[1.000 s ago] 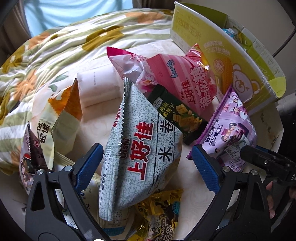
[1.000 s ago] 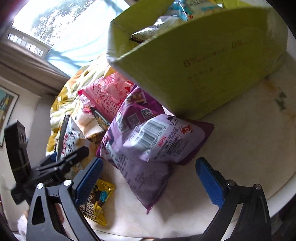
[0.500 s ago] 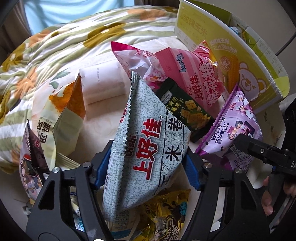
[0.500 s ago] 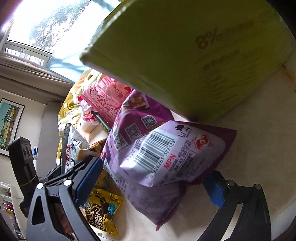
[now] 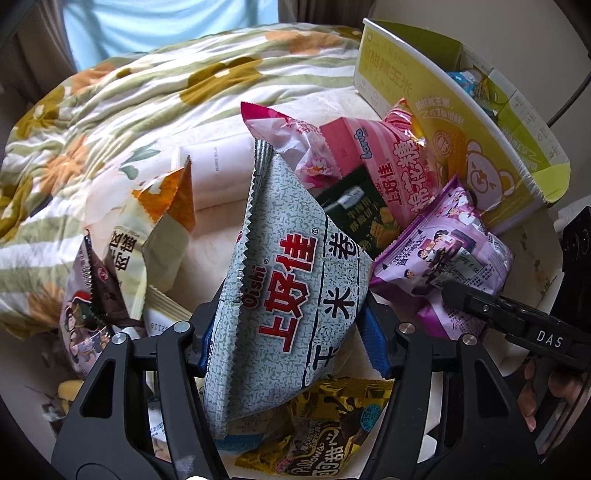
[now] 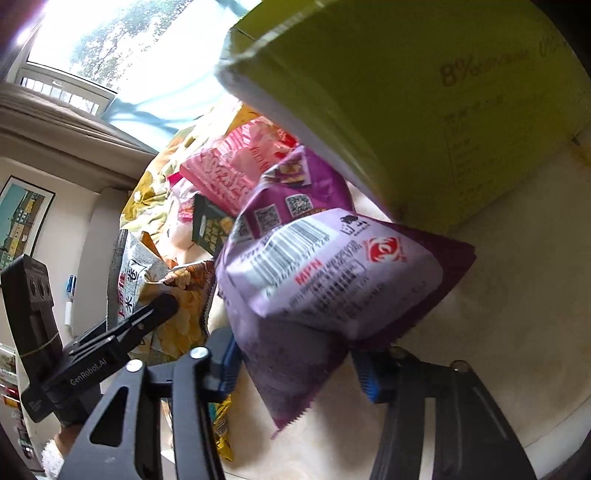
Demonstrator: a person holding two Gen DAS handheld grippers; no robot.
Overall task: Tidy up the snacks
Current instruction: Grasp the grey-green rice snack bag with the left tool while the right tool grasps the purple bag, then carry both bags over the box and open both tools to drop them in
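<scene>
Left claw (image 5: 295,332) clamped on the grey speckled snack bag (image 5: 288,295), both blue pads pressed into its sides, bag upright over the pile. Right claw (image 6: 295,365) closed on the purple snack bag (image 6: 325,280), near the yellow-green box (image 6: 424,110). Pink bag (image 5: 384,166) and dark green bag (image 5: 365,221) lie far of the grey one.

Daylight came through a bright window (image 6: 110,48) with trees outside, beside a pale blue curtain (image 5: 166,26). A framed picture (image 6: 22,218) hung on the cream wall (image 6: 70,221). A flowered quilt (image 5: 110,110) in yellow, green and orange lay rumpled on the bed.
</scene>
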